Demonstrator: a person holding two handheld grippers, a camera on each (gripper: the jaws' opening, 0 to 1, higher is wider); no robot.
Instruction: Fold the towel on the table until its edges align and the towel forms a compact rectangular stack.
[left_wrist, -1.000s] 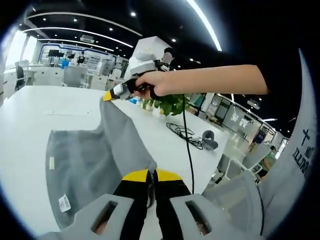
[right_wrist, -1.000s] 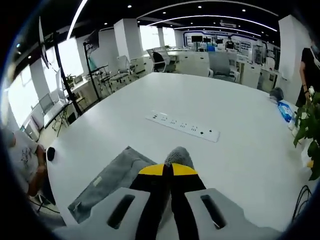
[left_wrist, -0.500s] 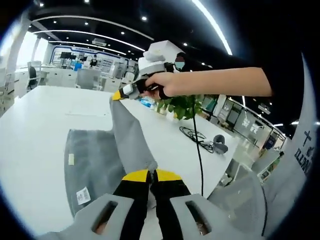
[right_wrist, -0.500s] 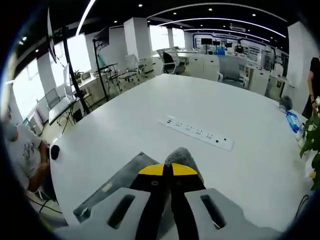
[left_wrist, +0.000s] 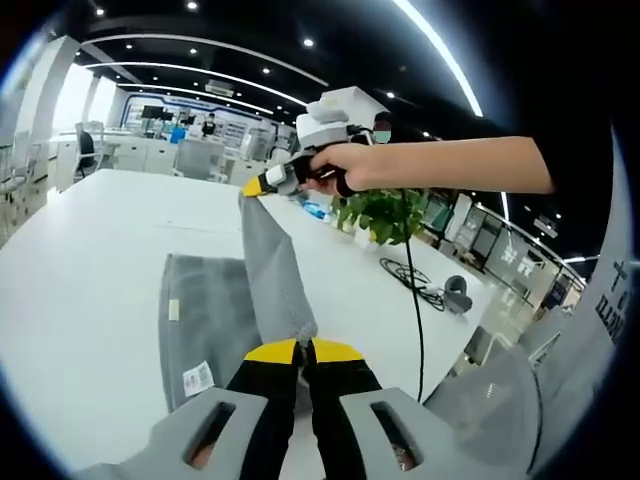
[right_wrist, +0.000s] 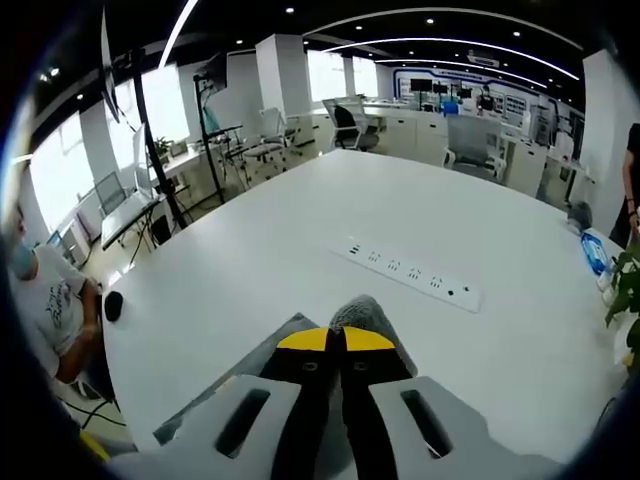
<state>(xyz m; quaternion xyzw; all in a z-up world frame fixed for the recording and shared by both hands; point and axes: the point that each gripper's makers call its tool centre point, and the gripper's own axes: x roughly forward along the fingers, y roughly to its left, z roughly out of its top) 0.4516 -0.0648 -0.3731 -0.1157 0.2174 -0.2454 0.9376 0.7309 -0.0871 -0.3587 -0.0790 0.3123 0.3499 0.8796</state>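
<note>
While the left gripper (left_wrist: 303, 350) has its jaws clamped on one corner of the gray towel (left_wrist: 215, 315), the right gripper (left_wrist: 262, 184) pinches another corner ahead and above, stretching an edge between them. Below and left of the jaws, the remaining cloth lies on the white counter (left_wrist: 80, 260). A power strip (right_wrist: 412, 276) sits beyond the right jaws.

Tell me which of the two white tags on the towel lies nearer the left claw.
The printed tag on the towel, just beside the left claw. The plain little tag lies farther along the same edge.
</note>
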